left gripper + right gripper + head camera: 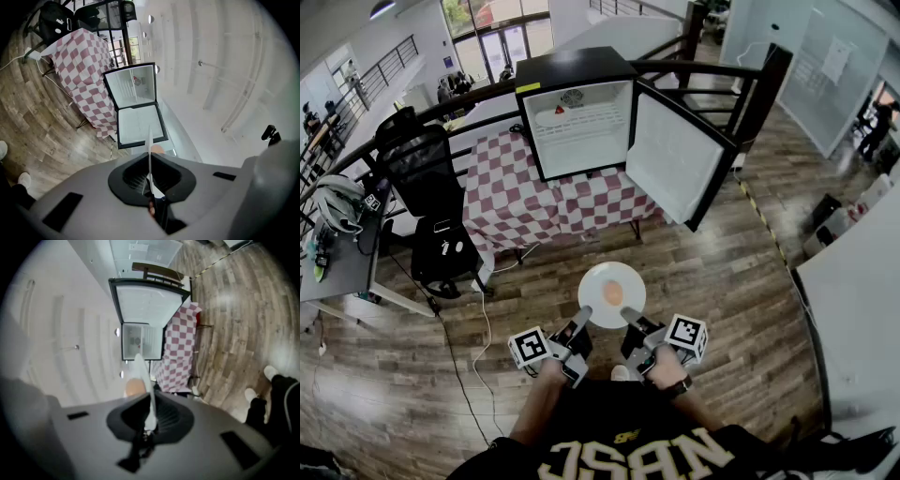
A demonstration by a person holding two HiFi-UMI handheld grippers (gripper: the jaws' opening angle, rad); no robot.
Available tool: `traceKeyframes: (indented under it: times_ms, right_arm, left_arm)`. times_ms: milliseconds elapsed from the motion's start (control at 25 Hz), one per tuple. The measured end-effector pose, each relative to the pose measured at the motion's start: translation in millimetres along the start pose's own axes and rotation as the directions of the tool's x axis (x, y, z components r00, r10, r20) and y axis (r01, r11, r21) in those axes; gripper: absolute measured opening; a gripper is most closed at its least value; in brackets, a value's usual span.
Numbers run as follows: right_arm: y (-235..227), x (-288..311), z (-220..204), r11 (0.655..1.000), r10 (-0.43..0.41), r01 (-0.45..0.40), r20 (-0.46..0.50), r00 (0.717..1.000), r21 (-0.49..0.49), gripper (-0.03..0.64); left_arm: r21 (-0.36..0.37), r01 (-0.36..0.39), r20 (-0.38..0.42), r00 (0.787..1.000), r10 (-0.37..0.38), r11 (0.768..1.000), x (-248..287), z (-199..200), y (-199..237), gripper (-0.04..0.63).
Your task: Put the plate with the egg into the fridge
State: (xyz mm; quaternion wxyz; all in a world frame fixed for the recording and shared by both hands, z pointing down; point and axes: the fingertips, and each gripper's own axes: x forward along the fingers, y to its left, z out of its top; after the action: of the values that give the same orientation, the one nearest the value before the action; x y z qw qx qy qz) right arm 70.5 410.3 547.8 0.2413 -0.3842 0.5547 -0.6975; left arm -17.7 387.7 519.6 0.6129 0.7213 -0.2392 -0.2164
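A white plate (pixel 596 277) with a brown egg (pixel 613 294) on it is held level in front of me, above the wooden floor. My left gripper (pixel 583 317) is shut on the plate's near left rim, and my right gripper (pixel 627 317) is shut on its near right rim. In the left gripper view the plate (pixel 150 140) shows edge-on between the jaws of the left gripper (pixel 150 180). In the right gripper view the plate (pixel 142 369) and the egg (pixel 134 387) rise from the right gripper (pixel 149 420). Ahead, the black mini fridge (pixel 577 112) stands on a table with its door (pixel 675 155) swung open to the right.
The fridge sits on a table with a red and white checked cloth (pixel 534 202). A black office chair (pixel 431 202) and a desk (pixel 342 244) stand at the left, with a white cable (pixel 487 323) across the floor. A dark railing (pixel 712 70) runs behind the fridge.
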Motion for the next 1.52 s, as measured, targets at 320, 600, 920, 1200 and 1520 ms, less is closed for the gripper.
traceKeyframes:
  times_ms: [320,600,920,1200,1520]
  right_arm:
    - [-11.9,-16.5,23.6,1.0,0.004,-0.004,-0.032,0.999,-0.009,0.035]
    - [-13.4,-4.8,34.3,0.999,0.027,-0.026,-0.054,0.998,0.021,0.034]
    - [-25.5,35.8,58.2,0.997,-0.034,0.032,-0.039,0.999,-0.067,0.035]
    - [-13.1,91.1,100.6,0.992,-0.039,0.035,-0.025,0.999,-0.12,0.035]
    - [2.3,159.2,118.8,0.996,-0.056,0.054,-0.019,0.998,-0.075,0.035]
  left_arm:
    - [0.05,0.01,0.034,0.999,-0.012,0.999,25.4,-17.3,-6.7,0.032]
    - [-0.125,-0.043,0.131,0.99,0.059,0.991,31.0,-8.1,14.8,0.031]
    - [-0.15,-0.119,0.107,0.985,0.135,0.982,55.4,25.0,45.6,0.031]
    - [-0.147,-0.112,0.064,0.99,0.122,0.983,101.5,79.5,61.6,0.031]
    - [-0.142,-0.122,0.053,0.99,0.13,0.982,122.6,149.6,73.2,0.032]
